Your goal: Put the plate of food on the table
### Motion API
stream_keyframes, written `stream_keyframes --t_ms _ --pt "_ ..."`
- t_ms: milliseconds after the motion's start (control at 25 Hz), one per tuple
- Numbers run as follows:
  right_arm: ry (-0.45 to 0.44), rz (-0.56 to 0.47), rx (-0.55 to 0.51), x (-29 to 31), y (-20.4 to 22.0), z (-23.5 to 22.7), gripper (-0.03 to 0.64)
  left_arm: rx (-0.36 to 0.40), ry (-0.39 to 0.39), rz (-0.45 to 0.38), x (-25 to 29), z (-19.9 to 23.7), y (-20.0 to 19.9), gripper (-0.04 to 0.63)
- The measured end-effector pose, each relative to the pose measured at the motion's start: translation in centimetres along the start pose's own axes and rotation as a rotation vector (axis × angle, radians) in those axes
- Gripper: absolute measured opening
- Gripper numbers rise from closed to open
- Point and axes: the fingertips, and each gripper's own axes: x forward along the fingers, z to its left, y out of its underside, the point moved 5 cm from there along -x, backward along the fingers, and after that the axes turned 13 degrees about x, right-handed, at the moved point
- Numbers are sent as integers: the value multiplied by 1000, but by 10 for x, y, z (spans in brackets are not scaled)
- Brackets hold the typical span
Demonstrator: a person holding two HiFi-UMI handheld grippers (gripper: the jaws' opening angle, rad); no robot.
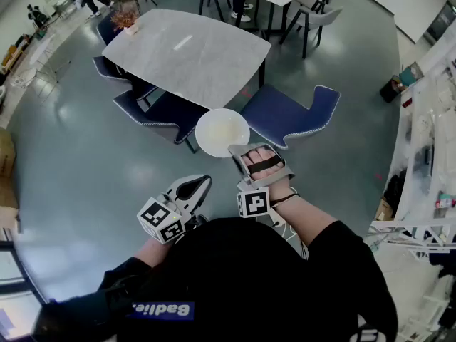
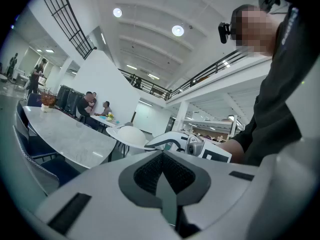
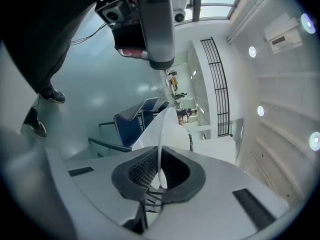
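Short of the table (image 1: pixel 187 54), over the floor beside a blue chair (image 1: pixel 288 116), the plate (image 1: pixel 222 132) is clamped by its rim in the right gripper (image 1: pixel 237 149). Left gripper (image 1: pixel 202 181): jaws together, empty.

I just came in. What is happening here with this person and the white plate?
A person holds a white plate by its rim, clamped in the right tool. The left tool is shut and empty, held beside the right one. The plate is in the air, just short of the grey table, near the blue chairs that stand at its edge. It is not yet set down on the table.
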Motion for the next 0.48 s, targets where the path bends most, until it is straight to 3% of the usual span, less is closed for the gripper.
stream_keyframes --t_ms 480 --pt "23 -7 33 -4 0 -4 18 -6 -3 6 -2 -3 4 7"
